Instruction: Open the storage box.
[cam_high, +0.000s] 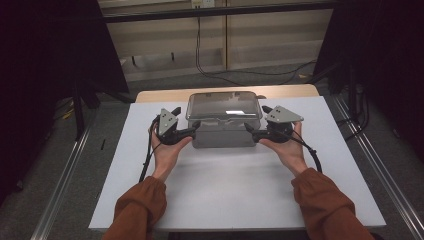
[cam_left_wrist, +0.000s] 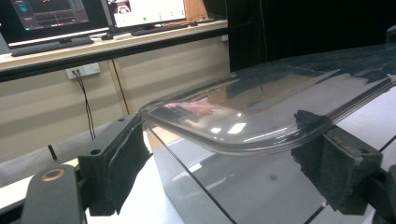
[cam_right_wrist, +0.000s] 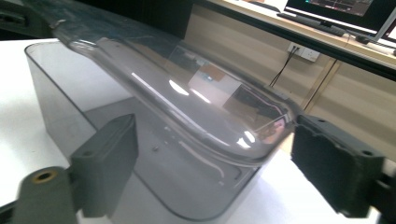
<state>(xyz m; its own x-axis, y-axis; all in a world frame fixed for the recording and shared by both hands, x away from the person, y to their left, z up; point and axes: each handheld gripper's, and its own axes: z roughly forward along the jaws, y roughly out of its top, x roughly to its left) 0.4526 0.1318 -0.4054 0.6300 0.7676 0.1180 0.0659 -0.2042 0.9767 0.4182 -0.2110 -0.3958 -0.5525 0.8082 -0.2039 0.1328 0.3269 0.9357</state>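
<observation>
The left gripper (cam_high: 192, 128) is held at the left end of a clear box (cam_high: 224, 131) in the middle of the white table (cam_high: 230, 180), its jaws apart around the lid (cam_high: 224, 106) edge. The right gripper (cam_high: 250, 131) is held likewise at the right end, jaws apart.

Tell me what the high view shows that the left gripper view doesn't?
High view alone: the person's hands, one the left hand, their orange sleeves, the whole white table, the floor, and both grippers, left and right, at the ends of the clear box.

Left gripper view alone: monitors on a shelf and a wall socket.

Both: the box, its lid, and the open left gripper with jaws either side of the lid's rim.
</observation>
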